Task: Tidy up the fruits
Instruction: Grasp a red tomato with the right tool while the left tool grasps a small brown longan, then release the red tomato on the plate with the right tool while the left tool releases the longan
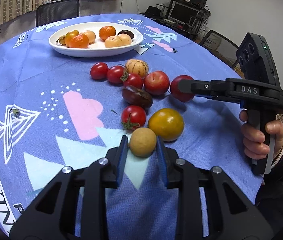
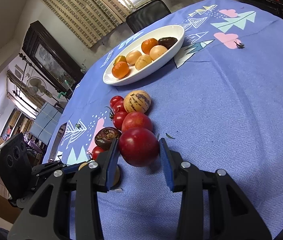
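A small tan round fruit [image 1: 142,146] rests on the blue tablecloth, and my left gripper [image 1: 141,140] is shut on it, both blue pads against its sides. Beside it lie a yellow-orange tomato [image 1: 166,124] and a red tomato [image 1: 133,117]. My right gripper [image 2: 139,141] is open around a large red plum [image 2: 139,147]: the left pad touches it, the right pad stands a sliver off. From the left wrist view that gripper [image 1: 179,89] reaches in from the right over the same plum [image 1: 181,98]. A white plate [image 1: 95,54] at the back holds several fruits.
Between the plate and the grippers lie a second red plum [image 1: 156,83], a striped pale fruit [image 1: 137,68], three cherry tomatoes [image 1: 99,71] and a dark brown fruit [image 1: 137,98]. A hand [image 1: 255,140] holds the right gripper. A black chair [image 1: 57,12] stands behind the table.
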